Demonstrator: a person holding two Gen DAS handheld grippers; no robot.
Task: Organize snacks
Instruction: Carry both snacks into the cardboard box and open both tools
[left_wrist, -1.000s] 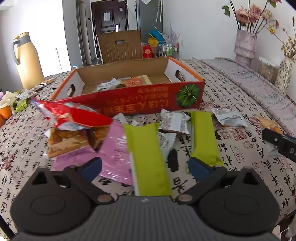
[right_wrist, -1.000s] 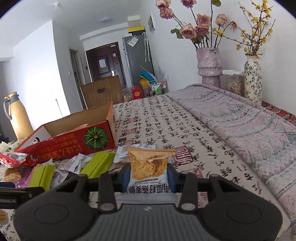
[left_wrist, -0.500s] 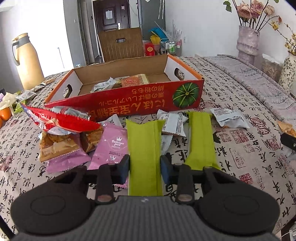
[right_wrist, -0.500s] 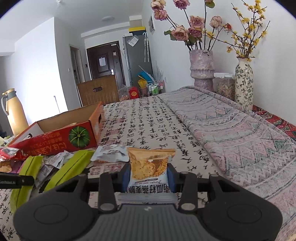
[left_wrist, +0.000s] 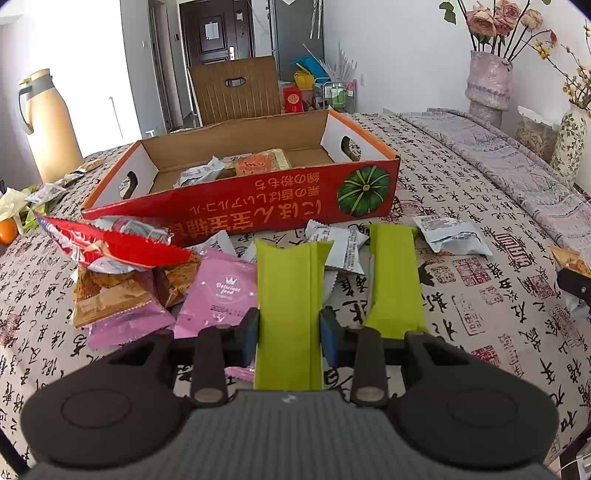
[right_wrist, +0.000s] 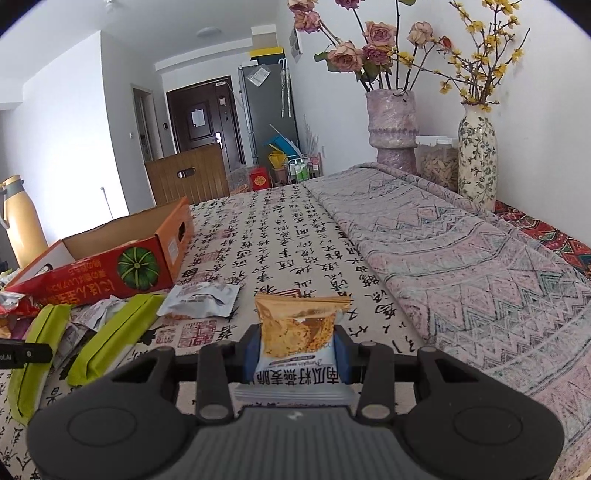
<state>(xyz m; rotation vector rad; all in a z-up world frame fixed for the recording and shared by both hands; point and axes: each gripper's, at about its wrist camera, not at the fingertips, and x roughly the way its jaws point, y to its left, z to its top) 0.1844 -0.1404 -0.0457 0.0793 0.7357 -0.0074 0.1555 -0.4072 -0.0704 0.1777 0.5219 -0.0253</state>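
Note:
My left gripper (left_wrist: 289, 334) is shut on a long lime-green snack pack (left_wrist: 290, 295) and holds it above the table, in front of the red cardboard box (left_wrist: 258, 199). The box holds a few snacks. A second green pack (left_wrist: 393, 280) lies to the right. Pink packets (left_wrist: 218, 295), a brown packet (left_wrist: 107, 291) and a red bag (left_wrist: 110, 247) lie at the left. My right gripper (right_wrist: 297, 349) is shut on an orange-and-white snack packet (right_wrist: 299, 332), held above the table right of the box (right_wrist: 110, 266).
A silver packet (right_wrist: 201, 299) and two green packs (right_wrist: 110, 332) lie left of the right gripper. Two vases (right_wrist: 393, 129) with flowers and a jar stand at the far right by the wall. A yellow thermos (left_wrist: 48, 122) stands at the far left. A wooden chair (left_wrist: 236, 88) is behind the box.
My left gripper closed on the green pack and lifted it a little. My right gripper, holding its packet, shifted right and away from the box.

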